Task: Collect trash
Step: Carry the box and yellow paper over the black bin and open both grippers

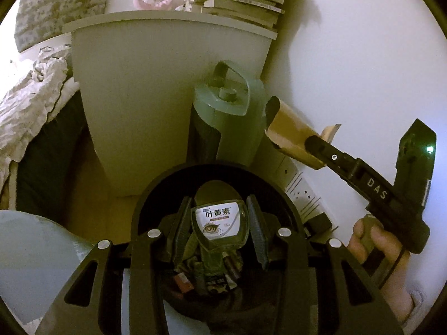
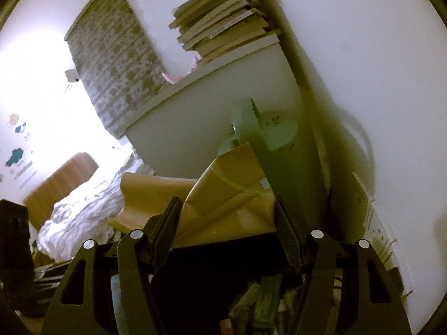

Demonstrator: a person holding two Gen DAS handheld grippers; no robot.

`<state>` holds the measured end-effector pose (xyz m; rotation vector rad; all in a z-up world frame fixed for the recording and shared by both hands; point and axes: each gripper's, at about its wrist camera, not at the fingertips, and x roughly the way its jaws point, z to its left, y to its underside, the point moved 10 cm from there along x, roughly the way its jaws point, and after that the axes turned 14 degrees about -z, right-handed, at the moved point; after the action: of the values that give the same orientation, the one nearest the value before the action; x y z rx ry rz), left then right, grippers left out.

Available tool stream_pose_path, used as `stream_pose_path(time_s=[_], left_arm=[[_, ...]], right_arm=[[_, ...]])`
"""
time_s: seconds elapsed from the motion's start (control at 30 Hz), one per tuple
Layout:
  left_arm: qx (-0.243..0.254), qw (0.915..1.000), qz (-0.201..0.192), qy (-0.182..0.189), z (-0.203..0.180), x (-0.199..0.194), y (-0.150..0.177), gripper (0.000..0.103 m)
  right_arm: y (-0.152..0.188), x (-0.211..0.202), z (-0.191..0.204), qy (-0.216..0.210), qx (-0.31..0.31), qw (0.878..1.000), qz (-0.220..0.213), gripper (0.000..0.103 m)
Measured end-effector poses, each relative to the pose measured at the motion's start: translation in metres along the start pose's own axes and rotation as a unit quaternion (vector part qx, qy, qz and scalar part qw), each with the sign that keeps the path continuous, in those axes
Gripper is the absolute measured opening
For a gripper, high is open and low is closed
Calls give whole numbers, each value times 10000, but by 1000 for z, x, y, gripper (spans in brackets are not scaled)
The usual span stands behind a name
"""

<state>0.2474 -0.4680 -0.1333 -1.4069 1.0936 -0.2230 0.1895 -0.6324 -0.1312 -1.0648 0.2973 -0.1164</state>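
Left gripper (image 1: 219, 227) jaws apart, straddling clear labelled packet (image 1: 219, 223) over round black bin (image 1: 145, 195). Right gripper (image 2: 229, 217) clamped on crumpled brown paper (image 2: 223, 195), apparently loosely; risk: slips out beside bin.

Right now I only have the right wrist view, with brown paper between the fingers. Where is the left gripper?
Observer: The left gripper hangs over a round black bin, with a white-labelled packet between its fingers.
Operator: Is the packet clamped?
Observer: I cannot tell. Its edges meet the pads, but it might be loose.
Operator: And my paper, seen from that side?
Observer: The right gripper pinches the brown paper at one end, beside a grey-green canister with a loop handle.
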Motion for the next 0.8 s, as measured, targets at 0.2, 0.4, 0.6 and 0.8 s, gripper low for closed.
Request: stream_pose_path(time_s=[0.2,0.4,0.6,0.8], left_arm=[[-73,9999,136,20,0,9,2,43],[40,9999,-94,-35,-1,3,-4,84],[-18,9998,-196,-23,0,-22,-6,85],[-247,9975,-609,-260,18,-110,-1,85]], right_arm=[[-3,-3,5,-21,-98,9999,-60,69],[-5,-3,8,-97,-78,9998,-154,83],[-4,-9,11,-191,-67,9995,-235,84],[9,-17,26,-342,-281,9990,-112,85]])
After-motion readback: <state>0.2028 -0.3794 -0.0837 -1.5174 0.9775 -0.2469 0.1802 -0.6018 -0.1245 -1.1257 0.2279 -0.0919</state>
